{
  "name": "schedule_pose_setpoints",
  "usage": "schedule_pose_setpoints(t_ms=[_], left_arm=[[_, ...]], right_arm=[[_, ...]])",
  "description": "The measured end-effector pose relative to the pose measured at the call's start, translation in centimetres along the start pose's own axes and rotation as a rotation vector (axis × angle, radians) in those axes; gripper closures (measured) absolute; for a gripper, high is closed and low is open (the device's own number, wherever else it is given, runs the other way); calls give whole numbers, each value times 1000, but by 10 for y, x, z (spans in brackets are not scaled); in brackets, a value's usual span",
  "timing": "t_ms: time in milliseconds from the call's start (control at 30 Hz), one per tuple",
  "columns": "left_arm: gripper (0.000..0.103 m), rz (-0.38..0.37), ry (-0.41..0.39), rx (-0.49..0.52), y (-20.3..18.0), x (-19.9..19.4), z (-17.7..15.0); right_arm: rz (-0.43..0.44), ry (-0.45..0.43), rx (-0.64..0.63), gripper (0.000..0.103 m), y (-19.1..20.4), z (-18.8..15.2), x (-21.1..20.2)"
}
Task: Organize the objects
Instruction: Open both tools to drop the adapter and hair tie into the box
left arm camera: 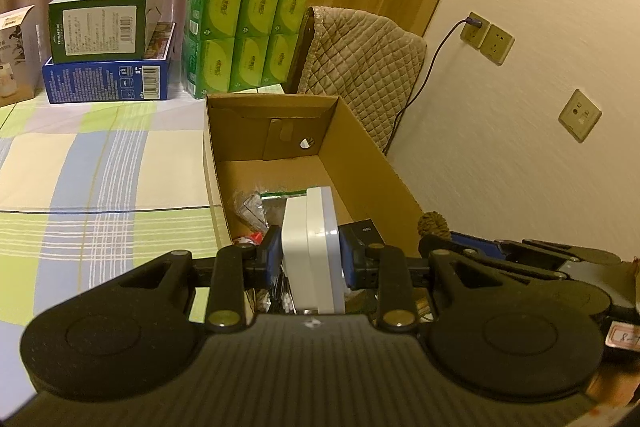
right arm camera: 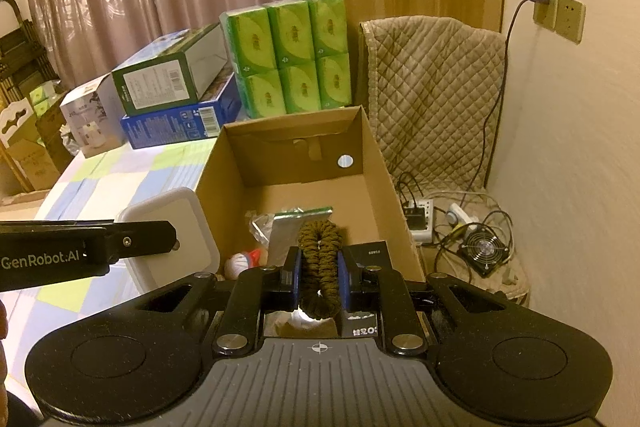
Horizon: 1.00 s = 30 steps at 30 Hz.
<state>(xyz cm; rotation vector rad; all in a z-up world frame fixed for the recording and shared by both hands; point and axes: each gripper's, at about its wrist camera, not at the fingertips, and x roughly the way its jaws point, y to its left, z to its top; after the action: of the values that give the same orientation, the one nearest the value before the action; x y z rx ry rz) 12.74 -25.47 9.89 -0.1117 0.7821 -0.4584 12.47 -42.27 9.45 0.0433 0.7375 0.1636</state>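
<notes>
Box (right arm camera: 372, 163) is the landmark: open cardboard, on the bed. Left gripper (left arm camera: 310, 259), jaws pinching white case (left arm camera: 316, 247) edge-on, long axis pointing into box, over its near-left corner. Right gripper (right arm camera: 319, 277), jaws clamped on brown cord bundle (right arm camera: 319, 259), prob. above near wall, equally close.

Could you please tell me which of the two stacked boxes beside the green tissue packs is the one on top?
The green box is on top; it rests on the flatter blue box.

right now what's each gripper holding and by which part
Left gripper clamps a flat white square case across its thin sides, on edge. Right gripper pinches a brown braided cord loop across both strands.
</notes>
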Motion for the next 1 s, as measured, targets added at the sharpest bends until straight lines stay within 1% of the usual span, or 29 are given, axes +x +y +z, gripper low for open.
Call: schedule_pose_setpoints(t_ms=[333,600,633,700,933,967,1000], left_arm=[[78,13,21,-8,7,19,6],[78,5,42,-8,10,35,11],[73,6,39,-14,12,36,11],[67,12,38,-22,14,37,12],[67,29,42,-30,22,33,9],[66,31,44,-30,22,33,8],[63,31,48,-31,23,32,7]], right_arm=[[1,20,-10,88,-6,9,19],[-4,21,-4,88,-10,15,26],[-5,22,-2,88,-10,15,27],[-6,23,-1,88,-10,14,27],[8,27,0,88,-6,12,26],[11,27,0,88,-6,12,25],[14,27,0,88,-5,12,24]])
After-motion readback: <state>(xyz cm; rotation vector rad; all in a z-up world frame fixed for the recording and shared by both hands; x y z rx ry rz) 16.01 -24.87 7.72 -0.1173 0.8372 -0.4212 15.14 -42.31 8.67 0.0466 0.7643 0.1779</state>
